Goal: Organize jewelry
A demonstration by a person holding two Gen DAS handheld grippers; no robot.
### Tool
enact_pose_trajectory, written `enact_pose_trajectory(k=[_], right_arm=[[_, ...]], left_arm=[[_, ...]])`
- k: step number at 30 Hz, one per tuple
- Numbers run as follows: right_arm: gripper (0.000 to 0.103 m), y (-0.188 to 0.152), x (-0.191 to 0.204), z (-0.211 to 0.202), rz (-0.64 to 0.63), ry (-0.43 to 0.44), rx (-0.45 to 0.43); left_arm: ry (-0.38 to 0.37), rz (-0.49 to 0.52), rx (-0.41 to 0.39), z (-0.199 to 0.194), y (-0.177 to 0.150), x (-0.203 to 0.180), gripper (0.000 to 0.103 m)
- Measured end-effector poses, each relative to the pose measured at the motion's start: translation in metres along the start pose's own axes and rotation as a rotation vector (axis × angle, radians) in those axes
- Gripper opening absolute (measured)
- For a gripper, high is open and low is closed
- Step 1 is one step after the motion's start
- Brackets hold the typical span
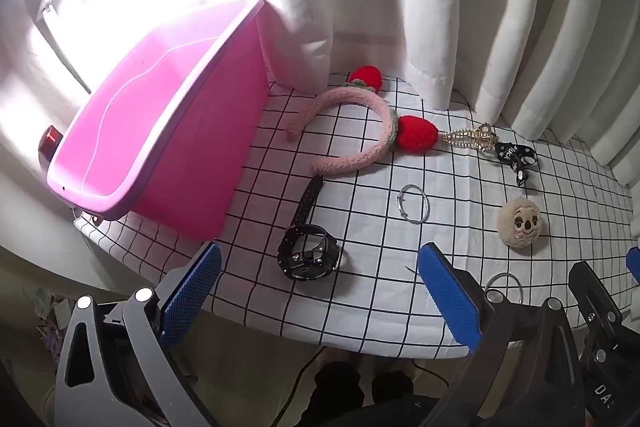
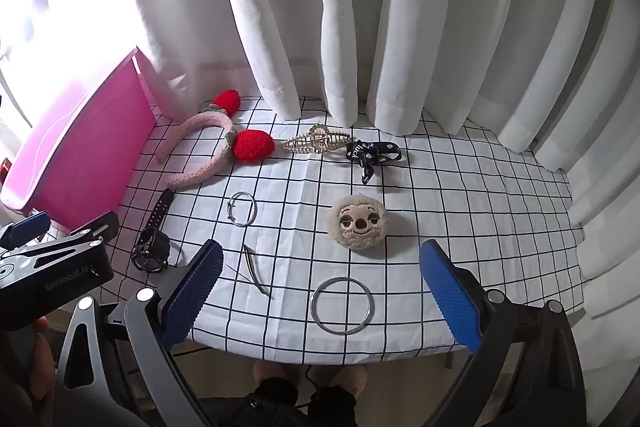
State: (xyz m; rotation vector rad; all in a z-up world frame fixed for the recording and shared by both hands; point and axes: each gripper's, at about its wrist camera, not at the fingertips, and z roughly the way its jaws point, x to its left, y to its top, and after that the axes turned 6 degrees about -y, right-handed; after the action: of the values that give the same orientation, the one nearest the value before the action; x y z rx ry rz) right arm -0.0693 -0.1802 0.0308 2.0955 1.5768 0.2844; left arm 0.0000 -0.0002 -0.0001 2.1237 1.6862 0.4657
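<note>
Jewelry lies on a checked cloth [image 2: 460,195]. A black watch [image 1: 308,255] lies just ahead of my open, empty left gripper [image 1: 320,291]; it also shows in the right wrist view [image 2: 151,247]. A pink headband with red strawberries [image 1: 360,131] [image 2: 216,151], a gold hair claw [image 2: 316,143], a black bow [image 2: 372,155], a small silver ring [image 2: 242,209], a plush sloth face [image 2: 358,223] and a thin curved wire [image 2: 254,269] lie further out. A large silver bangle [image 2: 343,305] lies between the fingers of my open, empty right gripper [image 2: 320,291].
A pink bin [image 1: 160,131] stands at the table's left, also in the right wrist view [image 2: 80,147]. White curtains [image 2: 360,27] hang behind the table. The table's front edge [image 2: 320,357] is close below both grippers. The left gripper's body [image 2: 52,267] sits at the left of the right wrist view.
</note>
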Motion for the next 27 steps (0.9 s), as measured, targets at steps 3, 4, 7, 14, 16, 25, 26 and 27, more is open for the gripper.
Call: enact_pose_trajectory(k=[3,4,7,14,16,25,26,27], right_arm=[[0.094,0.0004,0.0004,-0.001,-0.001,0.0,0.0],[0.094,0.0004,0.0003,-0.001,0.0,0.0,0.0],[0.094,0.0006,0.0002,-0.001,0.0,-0.001,-0.001],[0.094,0.0,0.0003,-0.0008,0.0,0.001,-0.002],[0.094,0.0,0.0006,-0.0009,-0.001,0.0,-0.002],[0.094,0.0001,0.0013,-0.0011,-0.001,0.001,-0.004],[0.094,0.0001,0.0014,-0.0012,0.0,0.002,-0.004],[0.094,0.0001,0.0016,-0.0012,0.0,0.002,-0.004]], left_arm=[[-0.001,-0.001,-0.004,-0.0002,0.0,0.0001,0.097],[-0.002,-0.002,-0.004,-0.0003,0.0,0.0001,0.097],[-0.004,-0.001,-0.003,-0.0003,0.0,-0.0002,0.097],[-0.006,0.0,0.0,-0.0001,0.0001,-0.0005,0.097],[-0.006,0.0,-0.001,0.0,0.0001,-0.0006,0.097],[-0.005,-0.001,-0.002,0.0014,0.0006,-0.0036,0.097],[-0.005,-0.001,-0.002,0.0012,0.0006,-0.0031,0.097],[-0.005,-0.001,-0.002,0.0014,0.0006,-0.0034,0.097]])
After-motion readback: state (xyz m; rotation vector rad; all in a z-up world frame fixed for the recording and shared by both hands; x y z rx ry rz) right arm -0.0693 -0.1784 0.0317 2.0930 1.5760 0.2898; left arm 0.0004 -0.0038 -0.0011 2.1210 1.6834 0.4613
